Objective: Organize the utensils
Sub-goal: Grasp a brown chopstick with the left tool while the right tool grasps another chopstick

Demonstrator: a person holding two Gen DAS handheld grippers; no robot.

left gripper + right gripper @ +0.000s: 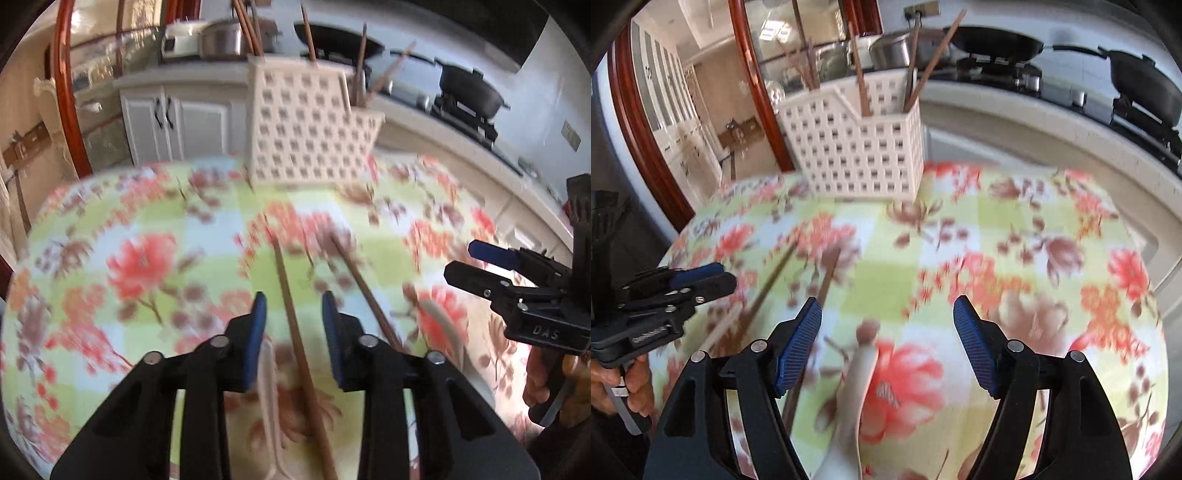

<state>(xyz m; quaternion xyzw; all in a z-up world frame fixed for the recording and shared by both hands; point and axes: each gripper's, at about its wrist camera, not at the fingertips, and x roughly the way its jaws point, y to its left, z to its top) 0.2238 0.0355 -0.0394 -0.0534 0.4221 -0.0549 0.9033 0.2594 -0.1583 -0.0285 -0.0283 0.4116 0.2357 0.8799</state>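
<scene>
Only the left wrist view shows the two chopsticks clearly: one chopstick (295, 332) runs up the lower centre of the frame between the blue pads of the left gripper (293, 314), whose jaws stand apart without touching it, and a second chopstick (364, 291) lies just right of the right pad. The same view shows a pale spoon handle (267, 398) at lower centre, beside the first chopstick. The right wrist view shows the spoon (855, 387) more fully, lying between the wide-open fingers of the right gripper (888, 317), with its handle pointing up the frame. Each view catches the other gripper at its side edge, held level over the floral tabletop (122, 266) by a hand (535, 373). The white perforated utensil holder (857, 147) stands at the far edge of the tabletop in the upper centre of both frames, with several chopsticks upright in its compartments. Bare cloth lies between the grippers and the holder, and more spreads to the right in the right wrist view.
</scene>
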